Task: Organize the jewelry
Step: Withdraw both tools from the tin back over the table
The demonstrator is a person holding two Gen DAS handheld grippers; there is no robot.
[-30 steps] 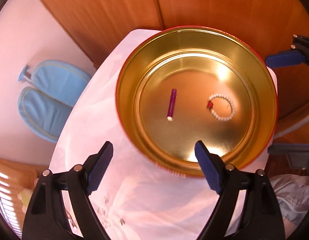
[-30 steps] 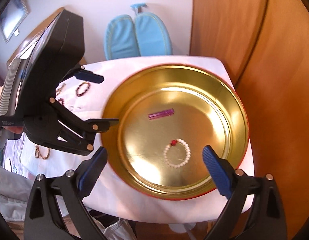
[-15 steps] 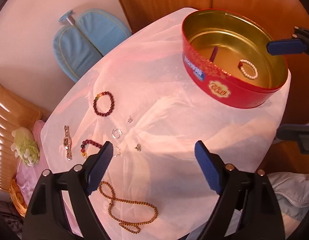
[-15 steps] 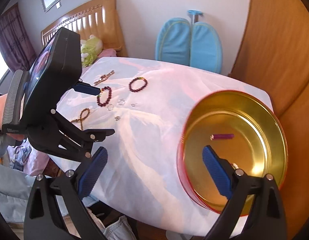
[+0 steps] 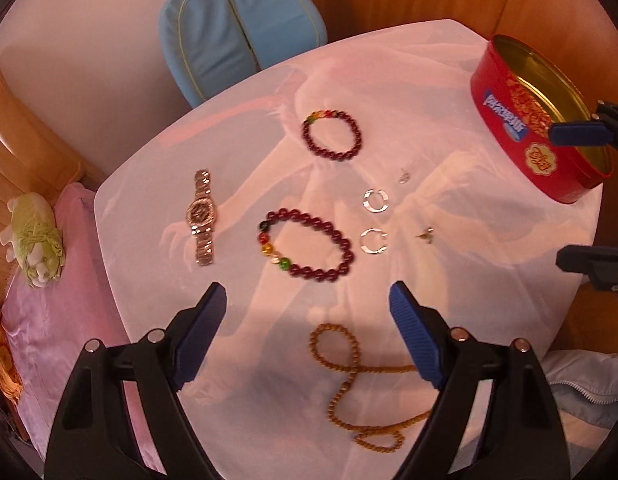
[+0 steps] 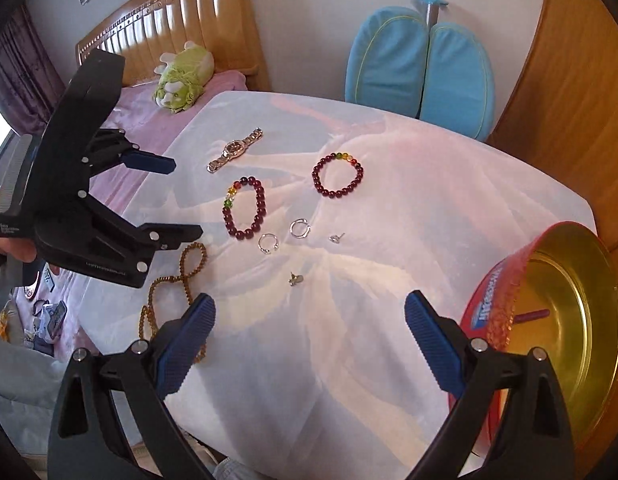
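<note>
Jewelry on the white cloth, red tin at the edge

The watch [image 5: 202,218] lies long-ways from twelve to six, at nine o'clock of a red bracelet [image 5: 305,245]. Only the right view shows the purple stick [image 6: 533,315] inside the tin [image 6: 493,292]. Left gripper [image 5: 307,340] and right gripper [image 6: 309,344] gape wide, holding nothing.

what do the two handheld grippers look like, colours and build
Both match: black plastic scissor-style frames with silver rivets at the pivots and two blue ribbed pads as fingers. The left gripper and right gripper show this from their own cameras. In the right wrist view the left gripper's body is a black angular housing with small white lettering and a grey ribbed handle. No cables show.
</note>
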